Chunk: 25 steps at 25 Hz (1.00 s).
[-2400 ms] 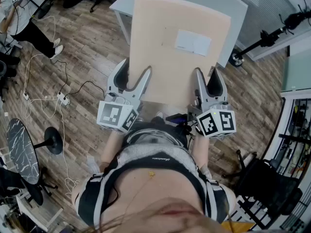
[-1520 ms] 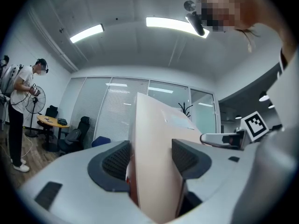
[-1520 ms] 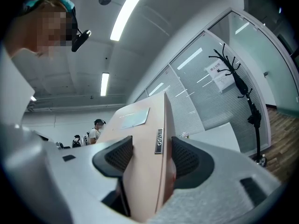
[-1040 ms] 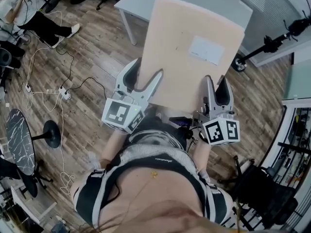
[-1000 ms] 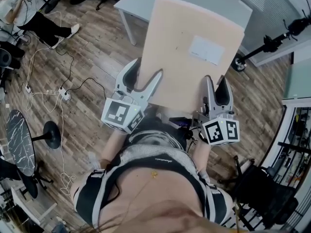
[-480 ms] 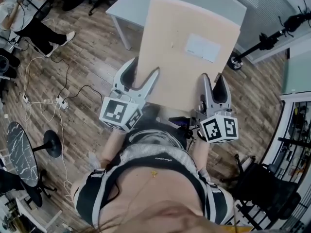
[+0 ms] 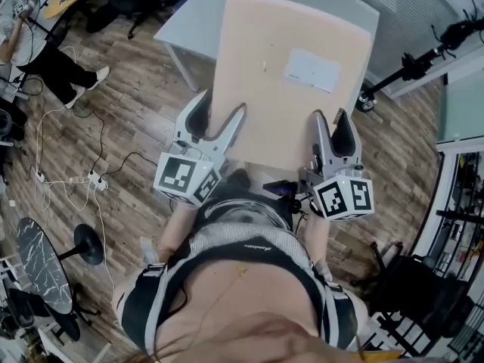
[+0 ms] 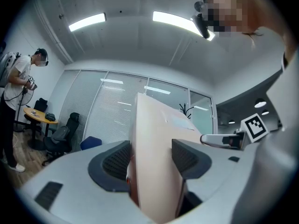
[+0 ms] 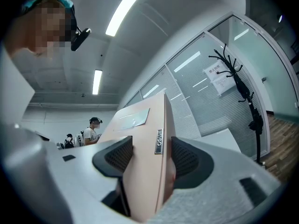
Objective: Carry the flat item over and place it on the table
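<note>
A flat beige board point(image 7: 291, 74) with a white label point(image 7: 311, 69) is held out in front of me, its far end over the pale grey table point(image 7: 200, 10). My left gripper point(image 7: 214, 121) is shut on the board's near left edge, and my right gripper point(image 7: 328, 127) is shut on its near right edge. In the left gripper view the board point(image 8: 156, 157) stands edge-on between the dark pads point(image 8: 117, 160). In the right gripper view the board point(image 9: 145, 164) fills the gap between the pads point(image 9: 184, 157), with a small metal tag on its edge.
Wooden floor with white cables and a power strip point(image 7: 89, 178) lies to the left. A round marble side table point(image 7: 41, 267) stands at lower left. A person point(image 7: 53, 59) sits at upper left. Black chairs point(image 7: 412, 286) and a stand point(image 7: 412, 63) are on the right.
The board and both grippers have moved forward toward the grey table, which now lies farther under the board's far end. Both grips are unchanged.
</note>
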Motion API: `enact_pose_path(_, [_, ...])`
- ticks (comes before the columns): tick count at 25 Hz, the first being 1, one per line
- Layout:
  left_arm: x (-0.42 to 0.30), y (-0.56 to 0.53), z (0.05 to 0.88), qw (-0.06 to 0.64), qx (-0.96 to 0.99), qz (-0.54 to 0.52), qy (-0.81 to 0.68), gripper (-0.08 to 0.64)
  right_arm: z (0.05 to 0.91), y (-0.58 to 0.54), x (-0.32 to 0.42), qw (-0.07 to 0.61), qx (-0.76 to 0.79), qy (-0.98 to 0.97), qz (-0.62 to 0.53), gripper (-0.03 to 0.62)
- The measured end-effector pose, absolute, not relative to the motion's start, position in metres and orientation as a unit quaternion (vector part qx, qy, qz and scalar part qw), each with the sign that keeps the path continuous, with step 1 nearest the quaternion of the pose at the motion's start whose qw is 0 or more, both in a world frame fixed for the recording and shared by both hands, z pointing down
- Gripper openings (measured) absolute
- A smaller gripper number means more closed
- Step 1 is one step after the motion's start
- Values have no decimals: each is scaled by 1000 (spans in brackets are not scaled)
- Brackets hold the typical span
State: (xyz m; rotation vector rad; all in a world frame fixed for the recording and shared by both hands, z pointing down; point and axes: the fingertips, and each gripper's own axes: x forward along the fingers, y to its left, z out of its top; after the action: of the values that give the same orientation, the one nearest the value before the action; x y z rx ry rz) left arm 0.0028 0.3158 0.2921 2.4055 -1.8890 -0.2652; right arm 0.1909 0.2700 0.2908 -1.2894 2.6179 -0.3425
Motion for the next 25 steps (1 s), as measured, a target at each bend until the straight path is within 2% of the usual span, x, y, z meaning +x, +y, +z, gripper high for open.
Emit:
enact_pose_path(11, [-36,247,307,55,794,-97,-597,272,299,209,155,84,-458,877,-115,250])
enact_pose_path(25, [-61,217,320,80,803,-110,-580,270,301,187,131,57,-485,867,-101,250])
